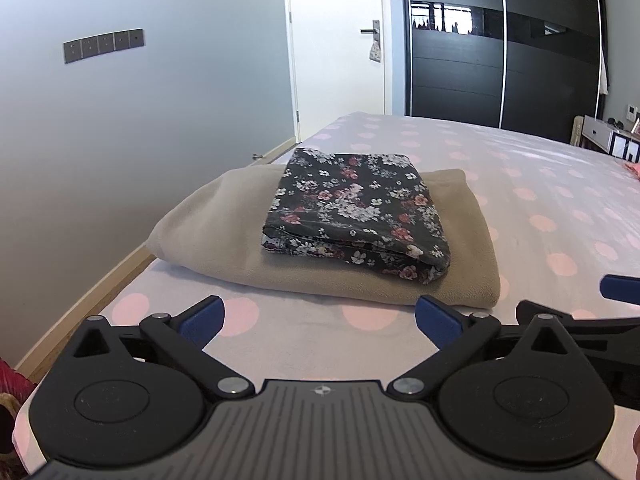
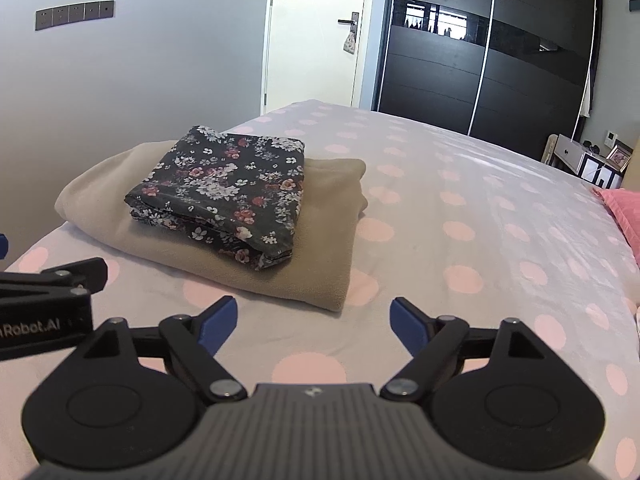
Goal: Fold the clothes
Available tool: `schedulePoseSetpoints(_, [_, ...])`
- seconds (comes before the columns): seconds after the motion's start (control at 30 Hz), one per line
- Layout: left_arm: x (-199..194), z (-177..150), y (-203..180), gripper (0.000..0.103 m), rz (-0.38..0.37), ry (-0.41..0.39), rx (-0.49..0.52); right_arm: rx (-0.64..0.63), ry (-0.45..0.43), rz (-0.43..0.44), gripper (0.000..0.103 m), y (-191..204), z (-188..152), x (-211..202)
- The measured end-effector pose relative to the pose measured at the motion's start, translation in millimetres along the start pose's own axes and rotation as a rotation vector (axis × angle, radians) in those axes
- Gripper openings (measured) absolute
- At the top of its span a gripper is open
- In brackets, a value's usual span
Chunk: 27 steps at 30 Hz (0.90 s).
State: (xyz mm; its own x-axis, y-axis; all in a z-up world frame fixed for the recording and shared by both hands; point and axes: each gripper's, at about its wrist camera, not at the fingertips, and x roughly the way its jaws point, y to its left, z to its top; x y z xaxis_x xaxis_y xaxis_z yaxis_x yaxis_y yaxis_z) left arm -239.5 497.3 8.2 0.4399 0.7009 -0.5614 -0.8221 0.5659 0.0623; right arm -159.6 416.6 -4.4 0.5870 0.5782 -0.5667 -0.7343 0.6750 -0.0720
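Floral garment (image 1: pixel 356 210), dark with pink and white flowers, lies folded into a compact rectangle on top of a folded beige blanket (image 1: pixel 224 236), the two making a small stack near the left side of the bed (image 1: pixel 540 184), close to the grey wall. Stacked that way probably to keep finished pieces together and off the working area; the folded edge faces the grippers, layers showing along the near side. Left gripper (image 1: pixel 318 320) hangs low over the spotted sheet just in front of the stack, jaws spread wide, blue pads apart, nothing between them. Right gripper (image 2: pixel 313 326) is alongside, a little further right, also wide open and empty; its blue tip shows at the right edge of the left view. Neither touches the cloth. Both sitting back from the pile reads as a release-and-retreat pose, so this piece looks done, my judgement only. A pink cloth item (image 2: pixel 622 208) lies at the far right edge of the bed, well apart from the stack; may be the next thing to fold, can't tell what it is. No baskets or bins in view. A side table (image 2: pixel 580 158) by the dark wardrobe (image 2: pixel 480 60) holds small items, too small to identify. Closed white door (image 2: pixel 312 32) behind, a small pouch hanging at its handle.
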Motion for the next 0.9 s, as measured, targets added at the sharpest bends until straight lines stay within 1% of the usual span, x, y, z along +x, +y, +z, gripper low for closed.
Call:
schedulePoseSetpoints(0.47, [-0.2,0.7,2.5,0.103,0.032,0.003,-0.001,0.006,-0.011,0.008,0.090,2.8,-0.5,-2.0])
schedulePoseSetpoints(0.9, [4.3,-0.4,-0.9,0.103,0.033,0.011,0.027,0.013,0.002,0.003,0.090,2.2,-2.8,1.0])
